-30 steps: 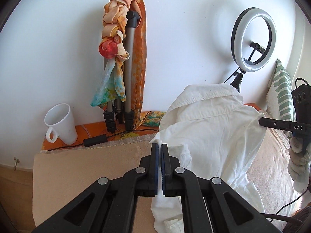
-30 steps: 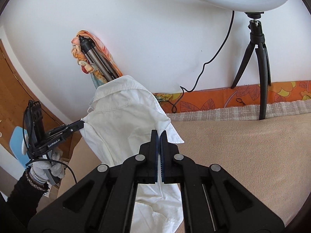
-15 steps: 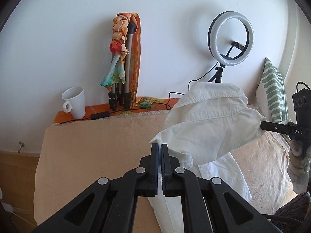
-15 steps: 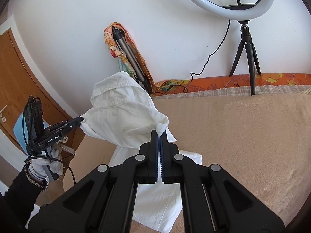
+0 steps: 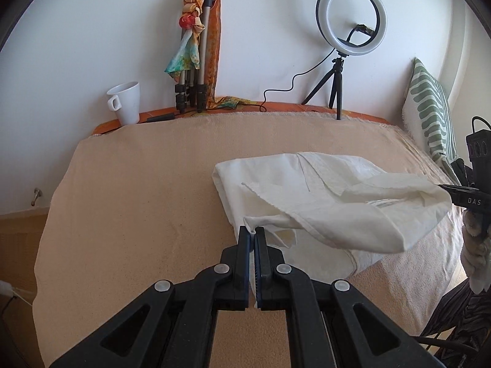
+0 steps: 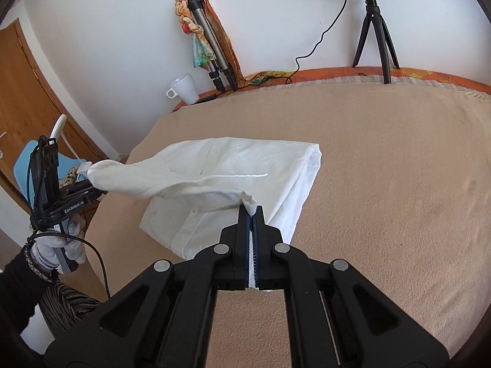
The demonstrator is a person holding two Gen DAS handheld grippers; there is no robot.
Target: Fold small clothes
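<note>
A white shirt (image 5: 319, 202) lies partly folded on the beige blanket (image 5: 147, 196), its upper layer held up off the lower one. My left gripper (image 5: 252, 233) is shut on one corner of that layer. My right gripper (image 6: 251, 211) is shut on the other corner; it also shows at the right edge of the left wrist view (image 5: 460, 194). In the right wrist view the shirt (image 6: 245, 165) stretches left to the left gripper (image 6: 89, 181). The far fold rests on the blanket (image 6: 383, 168).
Along the wall stand a white mug (image 5: 125, 102), a folded tripod wrapped in a coloured scarf (image 5: 196, 49) and a ring light on a small tripod (image 5: 351, 21) with its cable. A green-patterned pillow (image 5: 429, 113) leans at the right. A wooden door (image 6: 18, 86) is left of the bed.
Both grippers have come down and back toward me with the shirt. The shirt hung high in front of the wall before; now its far part lies on the blanket, folded over.
</note>
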